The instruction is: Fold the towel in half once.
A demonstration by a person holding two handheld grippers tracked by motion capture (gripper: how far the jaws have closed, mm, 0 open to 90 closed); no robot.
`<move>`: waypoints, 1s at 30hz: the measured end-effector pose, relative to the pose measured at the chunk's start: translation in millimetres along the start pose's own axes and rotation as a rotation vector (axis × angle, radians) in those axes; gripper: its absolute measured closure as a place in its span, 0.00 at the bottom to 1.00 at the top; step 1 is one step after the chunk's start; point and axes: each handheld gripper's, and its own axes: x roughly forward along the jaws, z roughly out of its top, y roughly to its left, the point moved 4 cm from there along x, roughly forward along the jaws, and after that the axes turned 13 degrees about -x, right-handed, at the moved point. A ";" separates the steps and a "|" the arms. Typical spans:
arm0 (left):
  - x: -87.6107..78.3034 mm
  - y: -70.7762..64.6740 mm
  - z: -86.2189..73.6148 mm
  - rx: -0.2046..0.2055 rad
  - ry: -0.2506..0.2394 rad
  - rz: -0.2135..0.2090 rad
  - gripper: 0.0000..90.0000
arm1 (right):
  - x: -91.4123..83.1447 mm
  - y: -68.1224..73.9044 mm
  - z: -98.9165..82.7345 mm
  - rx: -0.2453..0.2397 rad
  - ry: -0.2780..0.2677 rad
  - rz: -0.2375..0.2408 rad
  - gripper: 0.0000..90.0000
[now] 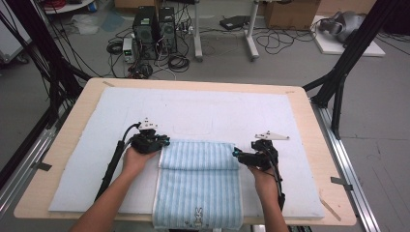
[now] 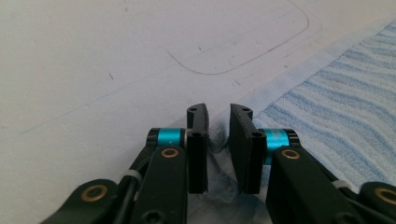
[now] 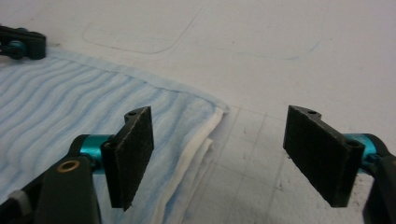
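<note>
A pale blue striped towel (image 1: 198, 179) lies folded on the white mat (image 1: 203, 104), its near end hanging over the table's front edge. My left gripper (image 1: 163, 142) sits at the fold's left corner. In the left gripper view, the left gripper (image 2: 218, 119) has its jaws drawn close, with bunched towel (image 2: 327, 102) cloth pinched between them. My right gripper (image 1: 236, 153) is at the fold's right corner. In the right gripper view, the right gripper (image 3: 219, 119) stands wide open, and the layered corner of the towel (image 3: 70, 102) lies between the jaws untouched. The left gripper (image 3: 21, 44) shows far off.
The mat covers most of a wooden table (image 1: 72, 130). A faint rounded rectangle (image 1: 192, 128) is drawn on the mat just beyond the towel. Black frame legs (image 1: 338, 82) flank the table. Computers and cables (image 1: 154, 29) lie on the floor behind.
</note>
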 end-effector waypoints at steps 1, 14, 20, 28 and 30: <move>-0.6 0.5 0.1 -0.004 0.004 -0.006 0.91 | 1.8 -1.1 0.6 0.003 0.004 -0.008 0.28; -13.0 -2.2 7.9 -0.082 -0.057 -0.070 0.92 | 31.9 -3.9 17.8 -0.039 0.073 0.003 0.50; -13.4 -3.2 7.6 -0.093 -0.049 -0.074 0.92 | 57.3 8.6 21.1 -0.109 0.171 0.016 0.63; -22.8 -3.5 12.4 -0.119 -0.082 -0.098 0.94 | 55.1 13.5 22.7 -0.167 0.166 0.020 0.93; -27.9 -4.0 14.8 -0.125 -0.097 -0.110 0.94 | 49.4 15.0 25.2 -0.183 0.142 0.016 0.93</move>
